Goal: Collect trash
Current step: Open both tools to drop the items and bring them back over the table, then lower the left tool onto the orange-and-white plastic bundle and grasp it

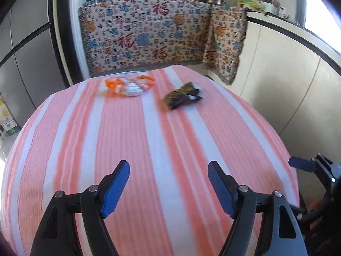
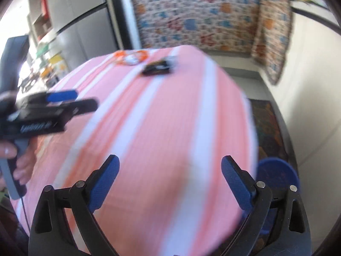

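Striped tabletop: dark wrapper, orange-white wrapper far off; my left hand-held gripper and right hand-held gripper wide open, empty; light wrappers may skid when pinched.

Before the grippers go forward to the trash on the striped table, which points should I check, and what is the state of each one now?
1. Left gripper open, nothing held: ok.
2. Right gripper open, nothing held: ok.
3. Dark wrapper lies free at the far side of the striped table: ok.
4. Orange and white wrapper beside it, apart from it: ok.
5. Blue bin low beside the table's right edge: ok; whether it holds anything, cannot tell.
6. Right wrist view sharp enough to aim: not ok, blurred.
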Available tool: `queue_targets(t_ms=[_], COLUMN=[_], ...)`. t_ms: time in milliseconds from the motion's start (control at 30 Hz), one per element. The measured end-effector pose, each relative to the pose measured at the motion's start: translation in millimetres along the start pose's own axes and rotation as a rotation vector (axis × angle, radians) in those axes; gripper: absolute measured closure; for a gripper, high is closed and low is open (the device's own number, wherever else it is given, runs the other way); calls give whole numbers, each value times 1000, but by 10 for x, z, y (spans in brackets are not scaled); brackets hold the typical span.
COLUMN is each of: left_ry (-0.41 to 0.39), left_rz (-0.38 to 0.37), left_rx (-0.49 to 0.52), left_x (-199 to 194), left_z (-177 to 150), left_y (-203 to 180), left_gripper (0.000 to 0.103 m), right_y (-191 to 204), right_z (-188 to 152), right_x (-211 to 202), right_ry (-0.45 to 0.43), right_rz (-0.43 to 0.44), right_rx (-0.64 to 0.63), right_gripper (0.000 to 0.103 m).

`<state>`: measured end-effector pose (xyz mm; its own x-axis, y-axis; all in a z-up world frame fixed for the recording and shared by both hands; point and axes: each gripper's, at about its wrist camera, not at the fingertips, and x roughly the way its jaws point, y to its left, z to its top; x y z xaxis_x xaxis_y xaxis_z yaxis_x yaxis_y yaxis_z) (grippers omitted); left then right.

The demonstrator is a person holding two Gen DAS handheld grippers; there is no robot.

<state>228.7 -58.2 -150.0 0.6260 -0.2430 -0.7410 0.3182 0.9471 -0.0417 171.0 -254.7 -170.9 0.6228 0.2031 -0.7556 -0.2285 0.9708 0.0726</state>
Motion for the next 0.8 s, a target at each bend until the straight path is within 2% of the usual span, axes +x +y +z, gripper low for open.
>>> queue_targets(t_ms=[133,200,300,400,467,533,633,700,800], left_ry=[34,71,103,146,128,137,138,150,135], left_rz=[9,-22,-51,-86,-107,-141,-182,-242,-280], left_rx=[26,55,82,115,167,236,369,405,453], left_x=[258,422,646,922,1032,1152,1311,1423,1571], left_z=[184,259,351,504,631,739,862,948,1094], left_y=[530,720,929,1106,1183,1205,1170,1182,1188], left_gripper=[26,26,26,26,25,12,0,0,0], right_y=[389,509,452,513,509,513,520,518,515], right_z=[75,69,54,63,65,82,77,77,74], right_x=[421,469,459,497,498,521,513,513,511], right_ry=[68,68,71,75,76,76,75,75,75], right_rz=[-7,-16,8,-10,-9,-9,-9,-10,-10], right_rx=[-81,-91,-66,-79,-77,-77,-77,-78,-78], right_gripper=[6,4,1,1,1,1,0,1,0])
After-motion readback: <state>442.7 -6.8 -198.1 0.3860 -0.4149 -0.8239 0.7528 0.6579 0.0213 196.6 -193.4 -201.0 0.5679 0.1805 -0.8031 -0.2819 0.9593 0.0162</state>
